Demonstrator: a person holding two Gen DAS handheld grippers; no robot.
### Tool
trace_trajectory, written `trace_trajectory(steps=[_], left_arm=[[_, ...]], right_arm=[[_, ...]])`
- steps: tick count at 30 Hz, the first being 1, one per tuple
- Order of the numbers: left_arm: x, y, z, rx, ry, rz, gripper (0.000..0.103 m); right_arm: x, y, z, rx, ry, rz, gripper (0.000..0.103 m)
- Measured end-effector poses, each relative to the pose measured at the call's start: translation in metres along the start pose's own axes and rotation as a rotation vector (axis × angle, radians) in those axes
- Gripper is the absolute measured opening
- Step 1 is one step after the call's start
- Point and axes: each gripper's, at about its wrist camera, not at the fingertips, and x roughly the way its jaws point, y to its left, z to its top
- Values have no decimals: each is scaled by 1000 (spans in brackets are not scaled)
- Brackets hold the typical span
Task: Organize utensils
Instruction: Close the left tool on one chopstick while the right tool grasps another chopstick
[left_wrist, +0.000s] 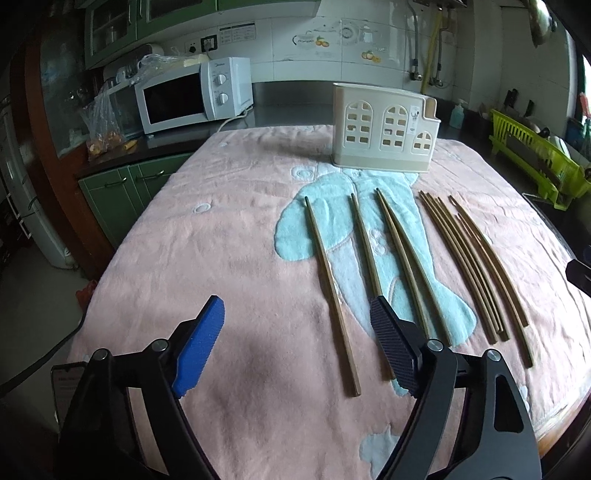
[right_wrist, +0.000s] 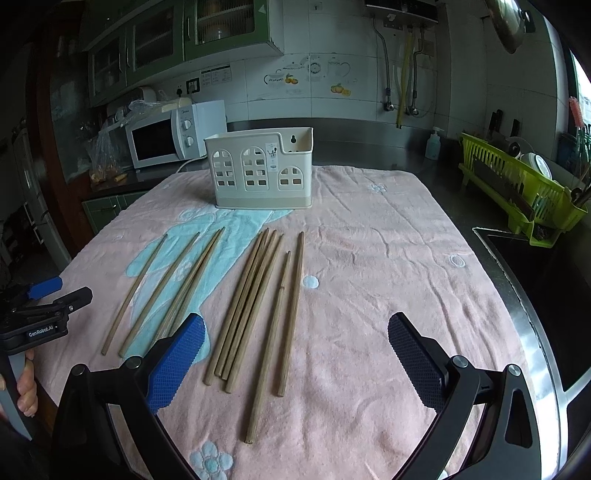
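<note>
Several wooden chopsticks lie on a pink towel (left_wrist: 221, 240) (right_wrist: 388, 258). A loose chopstick (left_wrist: 330, 288) (right_wrist: 135, 291) sits leftmost, with others beside it, and a tight bundle (left_wrist: 469, 266) (right_wrist: 251, 295) lies to the right. Behind them stands an empty cream utensil holder (left_wrist: 384, 129) (right_wrist: 258, 173). My left gripper (left_wrist: 297, 308) (right_wrist: 55, 295) hovers open over the near end of the leftmost chopstick, its pads clear of it. My right gripper (right_wrist: 295, 321) is open above the near ends of the bundle and holds nothing. Its edge (left_wrist: 580, 277) shows in the left wrist view.
A white microwave (left_wrist: 192, 96) (right_wrist: 162, 138) stands on the counter at the back left. A green dish rack (left_wrist: 539, 162) (right_wrist: 524, 188) and a sink (right_wrist: 535, 295) lie past the towel's right edge. A person's hand (right_wrist: 26, 391) grips the left handle.
</note>
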Motion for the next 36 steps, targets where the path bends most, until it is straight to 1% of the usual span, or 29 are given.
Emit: trace_trajectory(steps=[4,6,8,9,10,12,14,19,21,23,25,26,28,31,34,35,36], left_arm=[[20,-6,-4,-6,72,-33,64],[29,-8,-7,-4,98,-41,56],[35,-9,-9,-1,117,-56,50],[38,-10,-10,2,124,-59,47],[41,-10,-10,5,129,-60,46],[46,-12,-12,5,147,-66,38],[49,-12,-12,8,152,-64,36],[52,-17,-8,21,154,-40,27],[54,-23,-5,41,153,-20,19],[54,-23,-4,41,154,-11,16],[54,-21,-4,38,152,-9,13],[54,-19,-4,32,152,-12,12],[53,-16,-4,25,153,-25,12],[54,-18,-4,32,154,-18,12],[54,-20,-3,41,159,-17,12],[55,-19,-3,40,163,-20,12],[55,-19,-2,40,167,-22,12]], right_arm=[[8,-2,-6,4,22,6,95],[11,-4,-9,5,32,7,94],[15,-5,-12,9,43,12,91],[18,-6,-13,13,51,19,84],[20,-7,-14,19,59,25,81],[23,-9,-16,27,69,27,81],[26,-9,-18,27,78,30,79],[30,-7,-23,25,100,44,70],[30,-7,-25,23,107,49,66],[31,-8,-28,24,117,50,62],[31,-9,-30,32,121,52,54],[31,-9,-30,34,125,55,52],[33,-9,-32,31,132,53,44],[41,-5,-34,29,159,63,31],[49,0,-36,23,179,68,24],[51,2,-36,18,183,61,23],[53,3,-36,15,189,51,19]])
